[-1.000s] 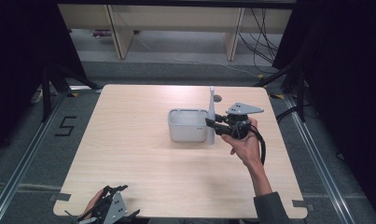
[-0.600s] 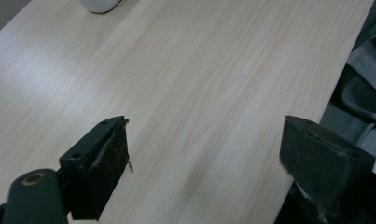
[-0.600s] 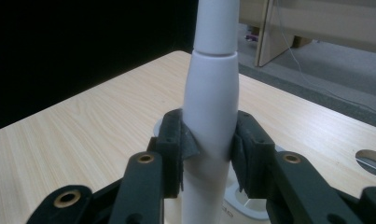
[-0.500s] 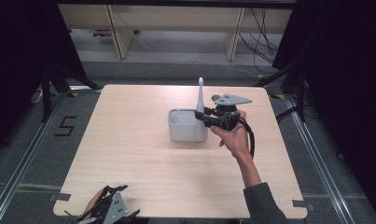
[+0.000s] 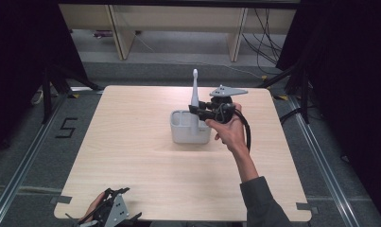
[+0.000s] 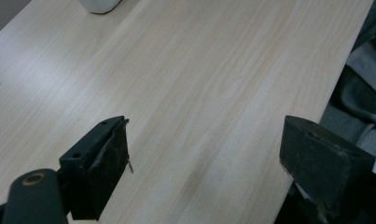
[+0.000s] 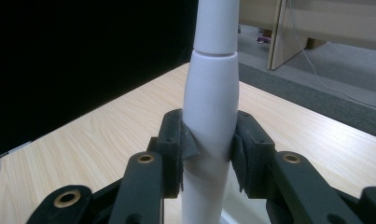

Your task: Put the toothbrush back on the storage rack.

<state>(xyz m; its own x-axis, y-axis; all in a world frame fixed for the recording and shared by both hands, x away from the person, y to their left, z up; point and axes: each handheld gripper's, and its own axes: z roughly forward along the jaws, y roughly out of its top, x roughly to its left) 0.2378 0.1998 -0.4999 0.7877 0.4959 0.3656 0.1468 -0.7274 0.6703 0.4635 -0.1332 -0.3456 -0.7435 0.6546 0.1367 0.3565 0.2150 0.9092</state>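
Now we hold the white toothbrush (image 5: 194, 92) upright in our right gripper (image 5: 196, 111), both pads pressed against its thick handle, directly above the white holder (image 5: 190, 127) near the table's (image 5: 131, 156) centre. Our left gripper (image 5: 113, 212) rests at the table's seven o'clock edge, jaws spread wide with nothing between them.

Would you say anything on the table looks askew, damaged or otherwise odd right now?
Nothing stands out. The right tool grips the white electric toothbrush upright over the white holder, which sits square on the table. No spill or damage shows.
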